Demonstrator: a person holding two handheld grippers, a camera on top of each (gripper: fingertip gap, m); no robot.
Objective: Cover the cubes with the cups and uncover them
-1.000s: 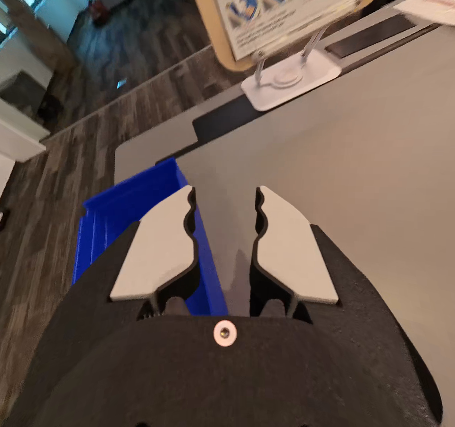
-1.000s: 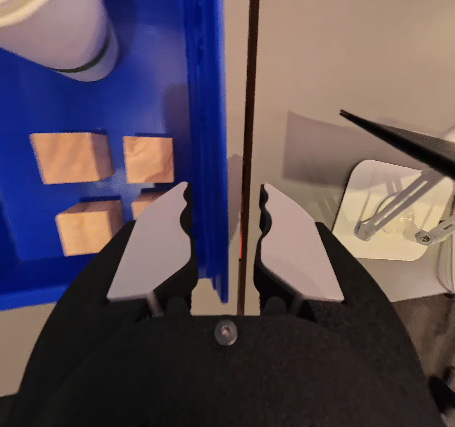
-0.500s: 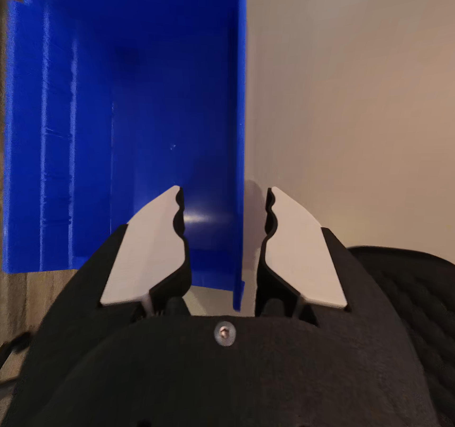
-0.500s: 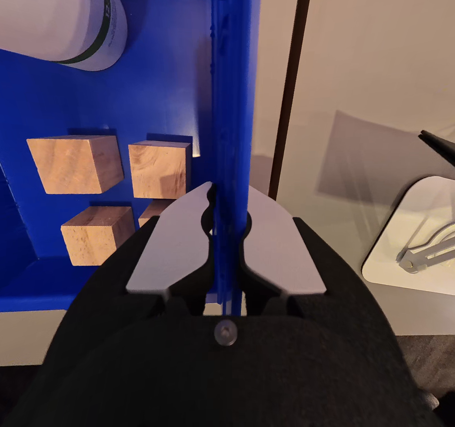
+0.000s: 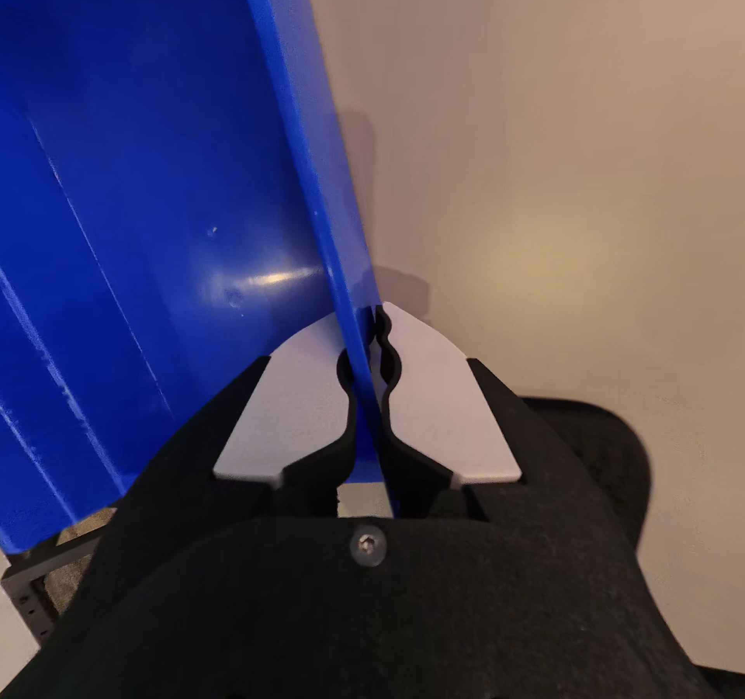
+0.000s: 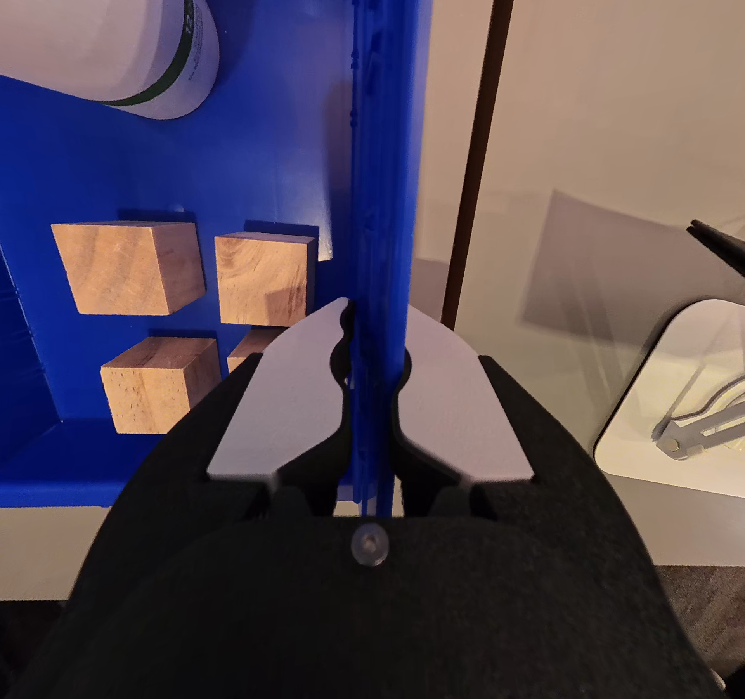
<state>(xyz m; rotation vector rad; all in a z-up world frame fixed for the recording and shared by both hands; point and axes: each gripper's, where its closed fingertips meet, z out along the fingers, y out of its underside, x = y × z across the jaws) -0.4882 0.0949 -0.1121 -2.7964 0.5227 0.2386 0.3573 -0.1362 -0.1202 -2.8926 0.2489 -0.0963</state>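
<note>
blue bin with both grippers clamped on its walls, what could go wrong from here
1. The left gripper and right gripper each pinch only a thin wall of the blue bin, so it may slip or twist if lifted.
2. The wooden cubes lie loose inside and could slide or tumble if the bin tips.
3. The white cup lies on its side and could roll into the cubes.

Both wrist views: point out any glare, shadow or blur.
Left wrist view: a bright glare spot on the blue bin floor, a soft shadow on the table beside the bin wall. Right wrist view: the wooden cubes are sharp; the white cup looks soft and is cut off at the frame edge.
</note>
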